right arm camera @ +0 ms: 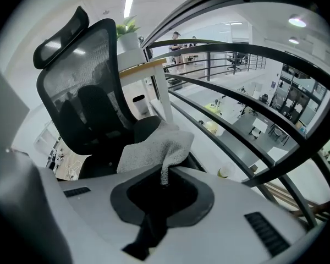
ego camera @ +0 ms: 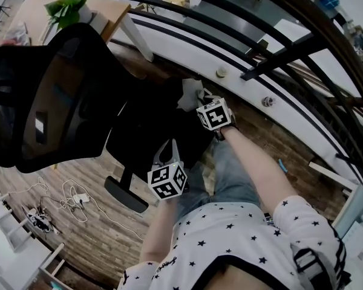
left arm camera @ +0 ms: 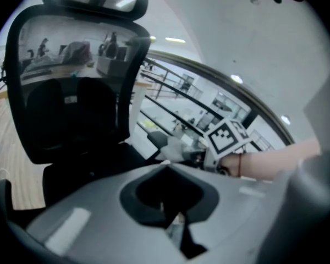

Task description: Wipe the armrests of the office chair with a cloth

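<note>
The black mesh-backed office chair [ego camera: 48,95] stands at the left, its seat in front of me. A grey cloth [ego camera: 189,95] lies over the chair's far armrest, and my right gripper [ego camera: 198,101] is shut on it. In the right gripper view the cloth [right arm camera: 154,147] drapes from the right gripper [right arm camera: 164,177] onto the dark armrest pad [right arm camera: 146,128]. The near armrest [ego camera: 126,194] is bare. Just above it my left gripper [ego camera: 165,151] hovers over the seat edge with nothing in it; the left gripper [left arm camera: 170,202] looks shut. The left gripper view also shows the cloth [left arm camera: 173,147].
A black and white curved railing [ego camera: 230,17] runs close behind the chair. A wooden desk with a plant [ego camera: 66,5] stands at the back left. Cables and a power strip [ego camera: 78,198] lie on the wooden floor. My jeans leg [ego camera: 230,174] is beside the seat.
</note>
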Action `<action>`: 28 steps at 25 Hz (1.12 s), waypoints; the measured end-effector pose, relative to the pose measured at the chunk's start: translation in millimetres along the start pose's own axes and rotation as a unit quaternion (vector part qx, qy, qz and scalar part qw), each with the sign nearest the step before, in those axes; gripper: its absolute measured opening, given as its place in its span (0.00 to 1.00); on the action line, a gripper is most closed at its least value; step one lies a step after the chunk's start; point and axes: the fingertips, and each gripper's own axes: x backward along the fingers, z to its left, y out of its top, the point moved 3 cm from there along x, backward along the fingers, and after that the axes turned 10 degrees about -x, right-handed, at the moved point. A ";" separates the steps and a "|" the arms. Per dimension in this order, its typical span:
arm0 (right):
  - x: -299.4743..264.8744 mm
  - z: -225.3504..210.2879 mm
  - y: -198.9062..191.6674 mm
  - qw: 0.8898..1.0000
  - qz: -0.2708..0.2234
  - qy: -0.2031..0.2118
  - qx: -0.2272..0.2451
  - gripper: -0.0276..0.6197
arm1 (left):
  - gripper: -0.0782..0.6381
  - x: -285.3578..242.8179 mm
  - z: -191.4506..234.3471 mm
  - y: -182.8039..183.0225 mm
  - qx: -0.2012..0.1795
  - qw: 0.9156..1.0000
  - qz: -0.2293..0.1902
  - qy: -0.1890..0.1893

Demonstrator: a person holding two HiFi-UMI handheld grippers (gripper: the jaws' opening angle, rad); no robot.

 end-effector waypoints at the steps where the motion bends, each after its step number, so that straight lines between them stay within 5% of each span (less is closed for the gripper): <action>1: 1.6 -1.4 -1.6 1.000 0.000 -0.001 -0.001 0.09 | 0.12 -0.4 -1.4 0.4 -0.001 1.000 0.000 -0.002; 28: 36.4 -23.6 -42.5 0.999 -0.006 -0.030 -0.045 0.09 | 0.12 -7.6 -23.8 7.3 -0.032 0.998 0.008 -0.046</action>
